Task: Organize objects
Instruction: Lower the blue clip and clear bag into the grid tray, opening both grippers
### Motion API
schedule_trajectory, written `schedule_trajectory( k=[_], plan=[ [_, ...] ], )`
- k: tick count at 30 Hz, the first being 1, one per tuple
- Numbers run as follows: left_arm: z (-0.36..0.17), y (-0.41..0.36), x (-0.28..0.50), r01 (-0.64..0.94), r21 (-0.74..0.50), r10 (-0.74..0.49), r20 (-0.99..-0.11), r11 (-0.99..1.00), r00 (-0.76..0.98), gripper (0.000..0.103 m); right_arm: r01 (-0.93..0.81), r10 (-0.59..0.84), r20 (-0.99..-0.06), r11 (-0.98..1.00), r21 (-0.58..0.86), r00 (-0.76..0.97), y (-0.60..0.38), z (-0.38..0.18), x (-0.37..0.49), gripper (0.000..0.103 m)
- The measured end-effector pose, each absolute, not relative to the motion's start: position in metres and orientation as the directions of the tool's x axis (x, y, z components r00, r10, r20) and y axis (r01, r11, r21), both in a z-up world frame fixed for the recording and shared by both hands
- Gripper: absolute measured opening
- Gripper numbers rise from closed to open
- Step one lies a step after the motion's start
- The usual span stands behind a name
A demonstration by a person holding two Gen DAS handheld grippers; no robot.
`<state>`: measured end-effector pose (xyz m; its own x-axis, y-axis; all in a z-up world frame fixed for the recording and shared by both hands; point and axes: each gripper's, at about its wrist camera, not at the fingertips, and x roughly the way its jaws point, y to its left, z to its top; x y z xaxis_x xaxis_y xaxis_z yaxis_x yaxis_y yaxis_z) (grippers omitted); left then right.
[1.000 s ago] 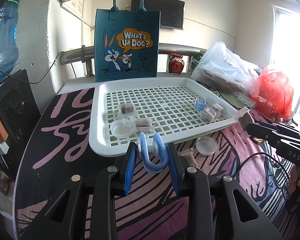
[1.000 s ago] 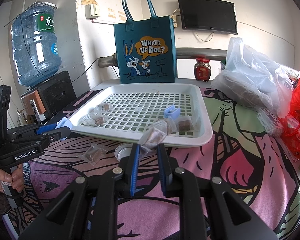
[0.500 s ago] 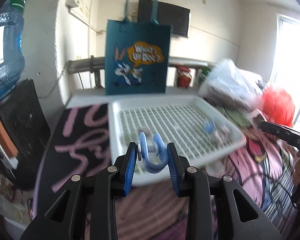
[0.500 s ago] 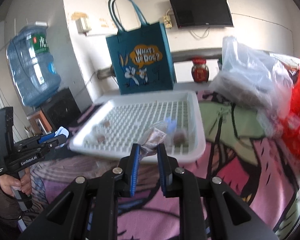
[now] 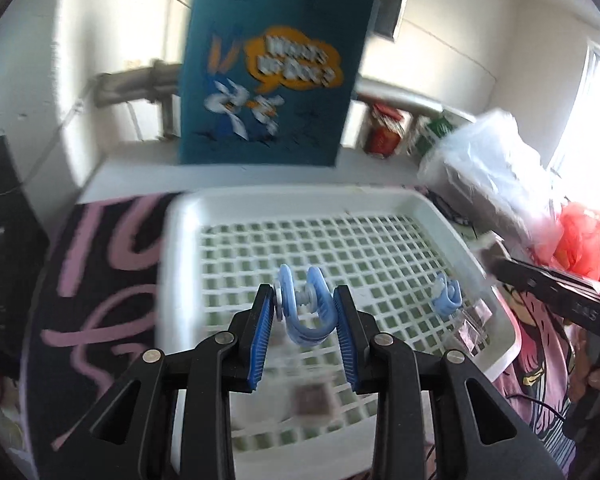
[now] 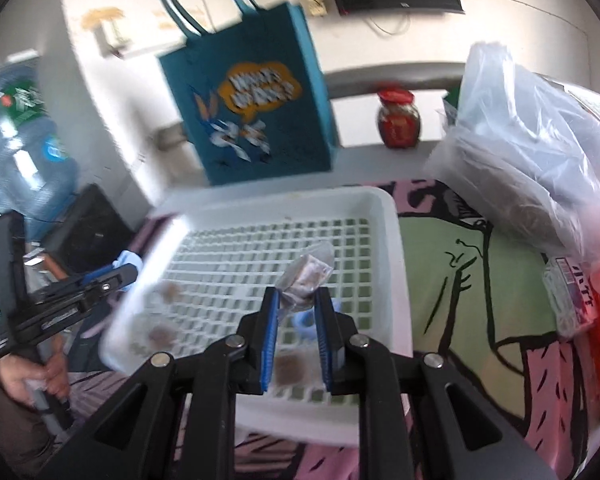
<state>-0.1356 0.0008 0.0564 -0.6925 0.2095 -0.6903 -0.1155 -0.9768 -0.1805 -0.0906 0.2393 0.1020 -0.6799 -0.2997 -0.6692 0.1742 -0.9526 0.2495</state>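
We hold both tools over the white plastic lattice tray [image 5: 172,264]. Our left tool [image 5: 306,312] is clamped on a pale blue U-shaped plastic clip [image 5: 306,308]; our right tool [image 6: 296,304] is clamped on a small crinkly clear packet with brown contents [image 6: 306,274]. Sorting looks partly done: another blue clip [image 5: 446,298] and several clear brown-filled packets [image 6: 290,368] already lie on the rigid grid, which lets the green and pink patterned tabletop [image 6: 460,280] show through. Both held pieces have yet to be set down.
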Motion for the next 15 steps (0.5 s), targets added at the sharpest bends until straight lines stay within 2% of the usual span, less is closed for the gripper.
schedule_trajectory(
  k=[5,9,12,14,15],
  plan=[
    [0.031,0.024,-0.148,-0.125,-0.154,0.198,-0.735,-0.98,-0.648,0.03,0.103,-0.202,-0.737,-0.979,0.178,-0.646,0.242,0.076,-0.115,0.018],
    [0.021,0.031,-0.149,-0.129,-0.118,0.173,-0.759,-0.985,-0.628,0.031,0.079,-0.189,-0.745,-0.98,0.181,-0.64,0.248,0.065,-0.123,0.022],
    [0.032,0.026,-0.141,-0.14,-0.157,0.21,-0.736,-0.978,-0.643,0.049,0.084,-0.246,-0.725,-0.964,0.252,-0.643,0.255,0.069,-0.118,0.031],
    [0.048,0.022,-0.13,-0.147,-0.184,0.234,-0.692,-0.972,-0.683,0.067,0.085,-0.268,-0.691,-0.954,0.288,-0.671,0.259,0.082,-0.109,0.033],
    [0.06,0.019,-0.122,-0.156,-0.195,0.247,-0.659,-0.968,-0.71,0.072,0.089,-0.277,-0.675,-0.95,0.3,-0.684,0.261,0.09,-0.102,0.034]
  ],
)
